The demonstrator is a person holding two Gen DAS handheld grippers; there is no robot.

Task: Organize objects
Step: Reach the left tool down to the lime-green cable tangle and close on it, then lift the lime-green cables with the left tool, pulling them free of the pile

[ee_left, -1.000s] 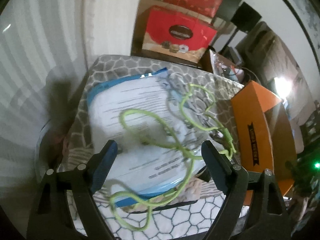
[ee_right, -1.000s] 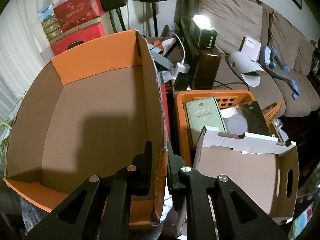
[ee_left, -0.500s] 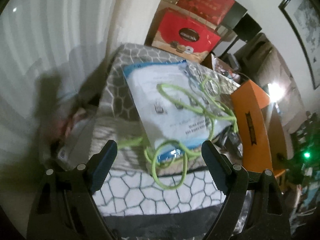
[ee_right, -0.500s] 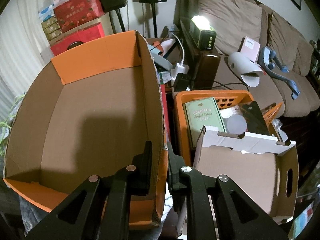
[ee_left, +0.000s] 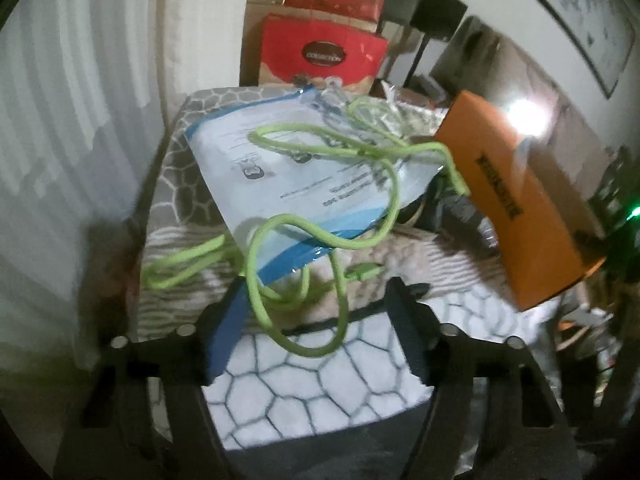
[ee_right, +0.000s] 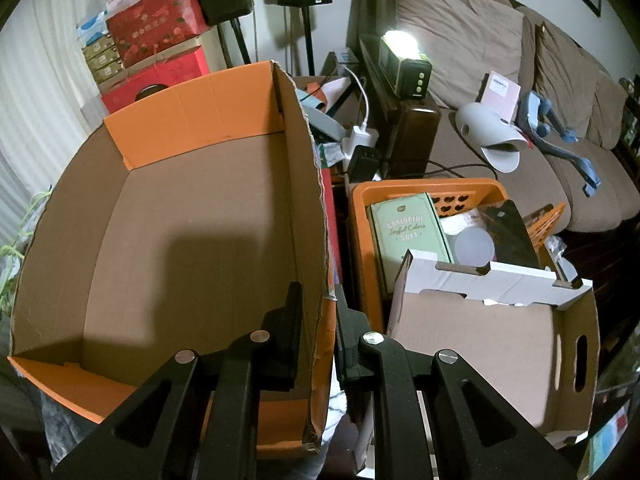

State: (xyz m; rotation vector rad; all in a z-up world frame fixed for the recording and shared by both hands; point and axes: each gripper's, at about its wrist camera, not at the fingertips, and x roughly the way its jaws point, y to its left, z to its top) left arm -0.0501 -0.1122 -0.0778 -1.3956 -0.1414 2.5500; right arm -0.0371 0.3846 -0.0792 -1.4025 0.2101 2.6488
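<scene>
The left gripper (ee_left: 316, 316) is closing around the near loops of a green cord (ee_left: 320, 236). Strands lie between its jaws, but the pads do not yet press on them. The right gripper (ee_right: 320, 316) is clamped on the side wall of an orange box (ee_right: 192, 240), holding it open and steady.

The cord sprawls in loose coils over a plastic pouch (ee_left: 308, 168), which rests on a patterned blanket (ee_left: 320, 380); the box stands just beside the pouch, to its right in the left wrist view.

To do this pickup well, I would let the jaws close where two or three strands cross, just in front of the pouch's near edge, so that one pinch takes a bundle and not a single slack strand. The pouch's corner lies close under the loops; the pads should stay clear of it or it may lift too. A slow rise would let the far coils slide off the pouch without snagging.

The cord has no single heading, but the tangle's long axis runs from the near loops beside the pouch's front corner away towards the pouch's far right corner, where more coils pile up. What looks like a plug end lies just beside the pouch's near edge, pointing towards the box.
</scene>
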